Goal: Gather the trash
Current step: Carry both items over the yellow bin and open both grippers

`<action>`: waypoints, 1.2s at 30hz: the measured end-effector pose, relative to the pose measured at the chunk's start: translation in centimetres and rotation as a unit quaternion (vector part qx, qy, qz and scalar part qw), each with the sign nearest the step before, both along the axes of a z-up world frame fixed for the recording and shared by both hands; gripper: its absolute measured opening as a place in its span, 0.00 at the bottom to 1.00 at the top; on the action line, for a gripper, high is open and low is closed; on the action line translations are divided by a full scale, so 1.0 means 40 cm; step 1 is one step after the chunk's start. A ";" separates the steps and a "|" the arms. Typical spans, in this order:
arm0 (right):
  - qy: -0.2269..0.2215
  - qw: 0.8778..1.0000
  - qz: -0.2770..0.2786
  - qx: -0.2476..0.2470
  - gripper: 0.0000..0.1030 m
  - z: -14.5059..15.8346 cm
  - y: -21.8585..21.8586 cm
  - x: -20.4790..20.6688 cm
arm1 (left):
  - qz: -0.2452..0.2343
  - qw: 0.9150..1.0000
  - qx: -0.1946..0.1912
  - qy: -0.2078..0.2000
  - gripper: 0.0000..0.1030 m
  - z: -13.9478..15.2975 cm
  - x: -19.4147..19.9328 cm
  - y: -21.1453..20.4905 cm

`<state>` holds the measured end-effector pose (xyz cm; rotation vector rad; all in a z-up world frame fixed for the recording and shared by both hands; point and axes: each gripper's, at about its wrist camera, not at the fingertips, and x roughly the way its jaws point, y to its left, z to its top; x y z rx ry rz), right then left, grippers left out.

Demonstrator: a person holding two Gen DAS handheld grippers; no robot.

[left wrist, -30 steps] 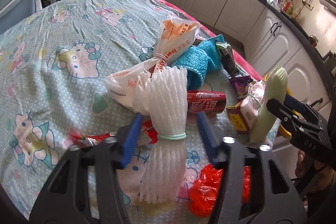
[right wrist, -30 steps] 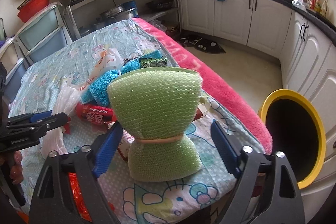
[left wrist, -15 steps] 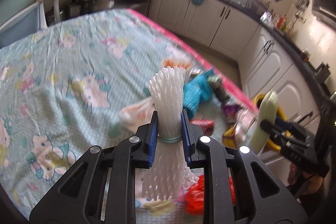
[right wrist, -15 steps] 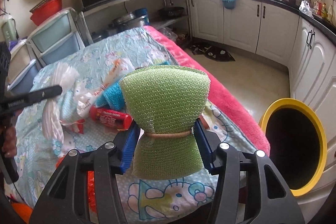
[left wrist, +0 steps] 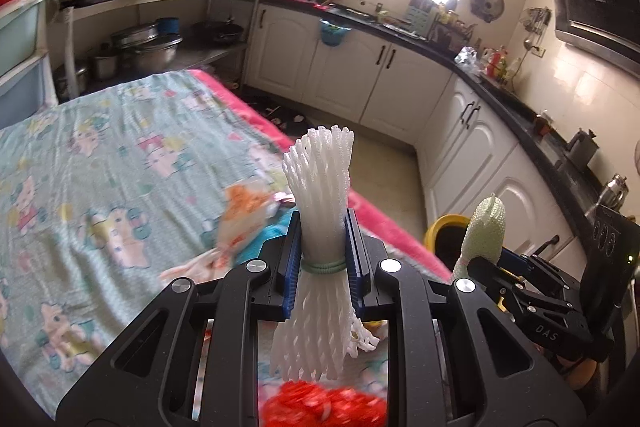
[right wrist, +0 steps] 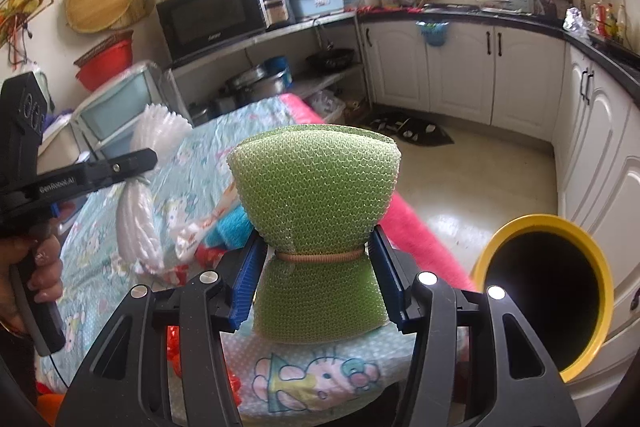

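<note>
My left gripper (left wrist: 323,263) is shut on a white foam net bundle (left wrist: 320,187) tied with a green band, held above the table. It also shows in the right wrist view (right wrist: 138,195). My right gripper (right wrist: 318,277) is shut on a green foam net bundle (right wrist: 316,183) tied with a tan band, lifted over the table's near edge; in the left wrist view it (left wrist: 486,227) shows edge-on. A yellow trash bin (right wrist: 548,291) with a dark opening stands on the floor to the right; it also shows in the left wrist view (left wrist: 444,233).
The table has a cartoon-print cloth (left wrist: 100,163) with a pink edge (right wrist: 416,231). Left on it are a white and orange plastic bag (left wrist: 240,215), a blue cloth (right wrist: 230,227), red wrappers (left wrist: 324,405). White cabinets (right wrist: 460,67) line the far wall.
Both grippers closed on their bundles and lifted them off the table. Both views have risen and tilted up; the bin now sits closer to the right gripper.
</note>
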<state>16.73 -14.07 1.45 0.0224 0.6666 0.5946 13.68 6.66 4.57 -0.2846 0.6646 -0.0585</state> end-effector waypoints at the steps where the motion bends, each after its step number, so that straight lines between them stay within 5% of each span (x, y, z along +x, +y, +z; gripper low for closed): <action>1: -0.003 1.000 -0.004 0.000 0.48 0.006 -0.010 0.003 | -0.003 1.000 -0.001 -0.001 0.14 0.002 0.008 -0.012; 16: -0.033 0.986 -0.163 0.002 0.49 0.008 -0.289 0.063 | -0.054 0.998 -0.040 -0.012 0.14 -0.032 0.146 -0.234; 24: -0.016 0.968 -0.248 -0.027 0.49 -0.084 -0.423 0.092 | -0.061 0.995 -0.079 -0.017 0.14 -0.103 0.183 -0.319; 36: 0.022 0.958 -0.282 -0.043 0.49 -0.239 -0.482 0.157 | -0.099 0.984 -0.142 -0.036 0.15 -0.233 0.232 -0.518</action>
